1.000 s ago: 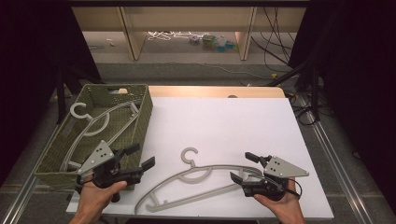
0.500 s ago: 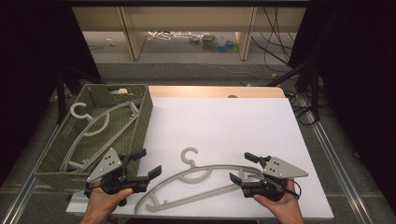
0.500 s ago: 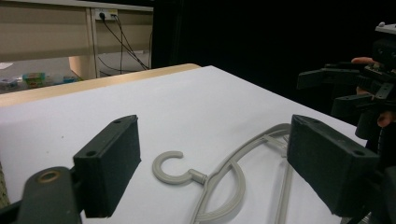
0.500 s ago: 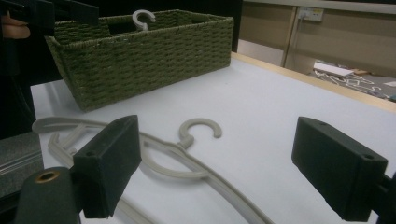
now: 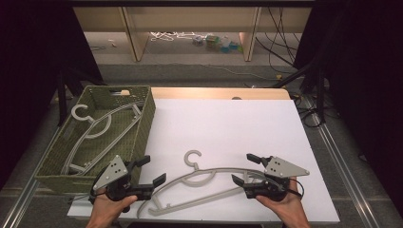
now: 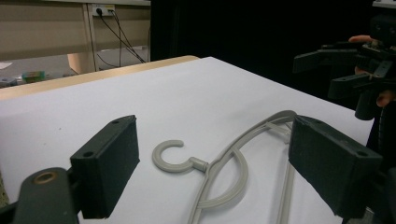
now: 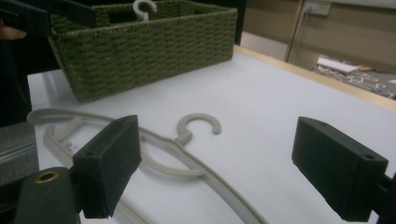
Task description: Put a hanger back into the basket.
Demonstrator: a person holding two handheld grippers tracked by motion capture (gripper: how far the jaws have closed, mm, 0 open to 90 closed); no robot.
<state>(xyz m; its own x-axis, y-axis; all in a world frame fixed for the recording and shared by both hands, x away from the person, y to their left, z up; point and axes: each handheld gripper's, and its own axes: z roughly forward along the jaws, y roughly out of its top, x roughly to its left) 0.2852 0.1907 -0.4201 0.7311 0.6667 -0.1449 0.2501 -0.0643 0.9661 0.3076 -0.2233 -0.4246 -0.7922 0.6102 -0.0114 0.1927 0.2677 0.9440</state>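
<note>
Lying flat on white table (image 5: pixel 228 123), near edge: grey plastic hanger (image 5: pixel 204 183). Left gripper (image 5: pixel 153 172) at its left end, jaws just opened wide, empty. Right gripper (image 5: pixel 245 169) at right end, jaws apart, empty. Green woven basket (image 5: pixel 142 128) far left.

In the high view, the hanger (image 5: pixel 209 178) lay flat on the table (image 5: pixel 228 123) at lower centre, hook toward the top. Your left gripper (image 5: pixel 151 172) sat at its lower-left end, your right gripper (image 5: pixel 244 167) at its right end. The basket (image 5: pixel 54 164) stood at left on the table, holding another hanger (image 5: pixel 92 126).
</note>
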